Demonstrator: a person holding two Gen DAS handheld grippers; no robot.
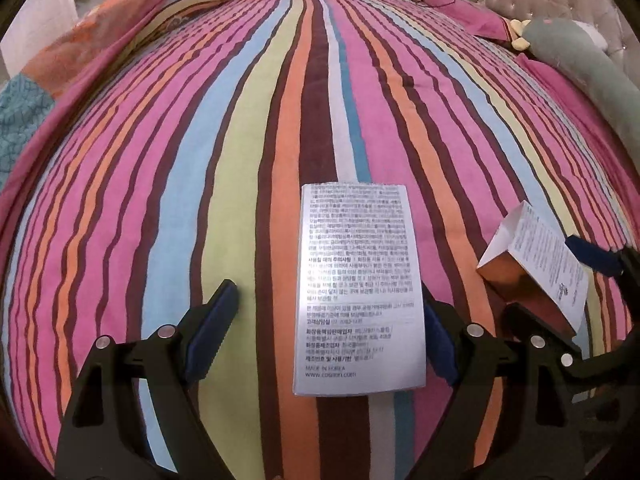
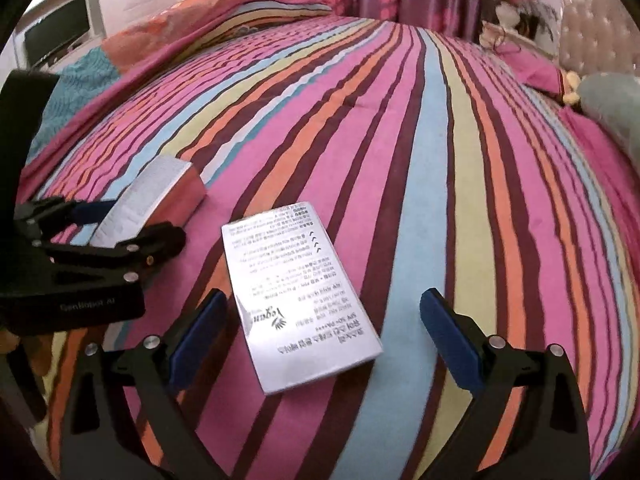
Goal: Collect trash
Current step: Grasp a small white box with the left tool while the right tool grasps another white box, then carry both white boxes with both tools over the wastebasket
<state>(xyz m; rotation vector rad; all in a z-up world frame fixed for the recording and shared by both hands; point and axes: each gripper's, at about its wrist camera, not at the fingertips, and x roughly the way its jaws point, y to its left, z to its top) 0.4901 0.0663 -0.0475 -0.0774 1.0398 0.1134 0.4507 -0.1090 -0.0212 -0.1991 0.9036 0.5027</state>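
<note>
Both claws part-open, holding nothing: left claw (image 1: 328, 336) straddles box (image 1: 358, 284) flat on bed (image 1: 240, 120), right claw (image 2: 324, 340) has second box (image 2: 300, 296) at 12 o'clock; drop lower, centre pads on long edges, then close.

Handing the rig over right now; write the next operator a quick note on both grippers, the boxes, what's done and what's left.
Left gripper: open, straddling the silver box lying flat on the striped bedspread; pads not yet pressing.
Right gripper: open around the second silver box, also lying flat; no grip yet.
Done: both grippers lined up on their boxes.
Left: close on both boxes, lift them and bin them. No trash bin in view.
</note>
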